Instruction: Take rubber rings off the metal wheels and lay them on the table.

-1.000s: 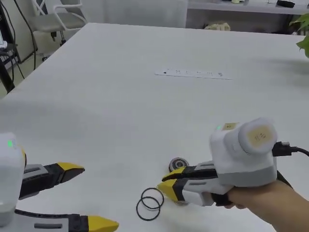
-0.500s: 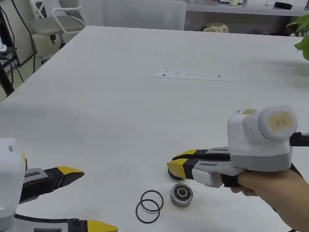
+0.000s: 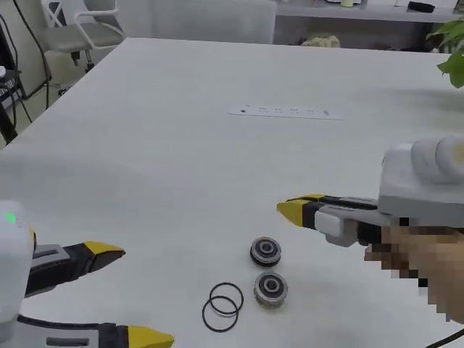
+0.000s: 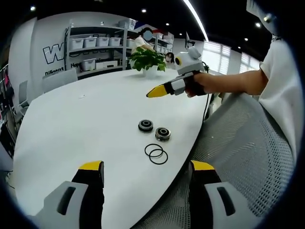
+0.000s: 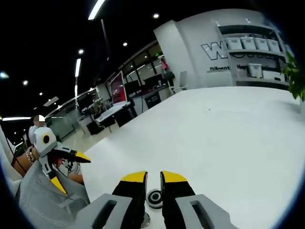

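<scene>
Two small metal wheels with dark rims lie flat on the white table [image 3: 181, 145], one [image 3: 266, 251] just behind the other [image 3: 270, 288]. Two thin black rubber rings [image 3: 223, 306] lie overlapping to the left of the nearer wheel. The left gripper view shows the wheels [image 4: 146, 126] [image 4: 163, 133] and the rings [image 4: 156, 153] ahead of my open left gripper [image 4: 147, 167]. My right gripper [image 3: 296, 210] hovers shut and holding nothing, up and to the right of the wheels. Its own view shows one wheel [image 5: 154, 198] on the table below its tips [image 5: 153, 179]. My left gripper [image 3: 129, 293] sits at the lower left.
A flush socket strip [image 3: 283, 111] is set in the table's middle, farther back. Chairs [image 3: 72, 29] stand beyond the far left corner and a plant [image 3: 453, 43] at the far right. The near table edge runs just below the rings.
My right gripper has drawn back up and to the right, away from the wheels, and both wheels now lie uncovered beside the rings. The left gripper has stayed put.
</scene>
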A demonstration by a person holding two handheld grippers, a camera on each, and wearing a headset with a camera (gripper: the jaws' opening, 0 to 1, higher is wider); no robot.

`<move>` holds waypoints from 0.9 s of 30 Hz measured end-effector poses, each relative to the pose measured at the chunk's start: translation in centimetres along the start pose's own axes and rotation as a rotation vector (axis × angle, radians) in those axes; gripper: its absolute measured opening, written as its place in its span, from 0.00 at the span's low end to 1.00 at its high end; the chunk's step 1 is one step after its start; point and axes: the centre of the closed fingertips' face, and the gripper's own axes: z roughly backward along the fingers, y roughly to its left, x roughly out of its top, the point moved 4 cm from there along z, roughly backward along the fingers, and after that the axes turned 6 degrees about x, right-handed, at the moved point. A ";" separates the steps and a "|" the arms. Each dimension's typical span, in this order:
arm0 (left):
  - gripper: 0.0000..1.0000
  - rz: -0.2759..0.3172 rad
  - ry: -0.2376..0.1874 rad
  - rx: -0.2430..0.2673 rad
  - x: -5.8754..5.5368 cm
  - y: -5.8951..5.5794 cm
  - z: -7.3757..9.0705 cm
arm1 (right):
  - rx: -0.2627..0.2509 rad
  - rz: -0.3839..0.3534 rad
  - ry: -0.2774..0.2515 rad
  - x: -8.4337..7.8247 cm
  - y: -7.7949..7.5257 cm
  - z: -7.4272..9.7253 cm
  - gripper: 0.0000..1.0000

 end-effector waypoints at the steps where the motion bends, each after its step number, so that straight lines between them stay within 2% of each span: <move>1: 0.70 -0.002 -0.005 -0.001 0.2 0.1 0.1 | -0.005 -0.004 -0.002 0.0 -0.2 0.1 0.08; 5: 0.69 -0.038 -0.017 0.011 1.2 0.6 0.1 | -0.017 -0.005 0.003 -0.1 -0.4 0.1 0.09; 8: 0.69 -0.055 -0.041 0.014 2.5 1.2 0.2 | -0.031 0.016 0.022 -0.4 -0.6 0.1 0.09; 15: 0.69 -0.126 -0.095 0.026 6.0 2.6 -0.1 | -0.041 0.082 0.067 -0.9 -0.8 0.1 0.09; 19: 0.69 -0.181 -0.113 0.005 7.8 2.6 -0.7 | -0.046 0.086 0.083 -1.2 -1.1 0.2 0.09; 24: 0.68 -0.258 -0.156 -0.018 11.1 2.7 -1.8 | -0.062 0.078 0.109 -1.9 -1.5 0.2 0.09; 27: 0.67 -0.289 -0.168 -0.033 12.2 2.5 -2.4 | -0.066 0.069 0.131 -2.6 -1.9 0.2 0.09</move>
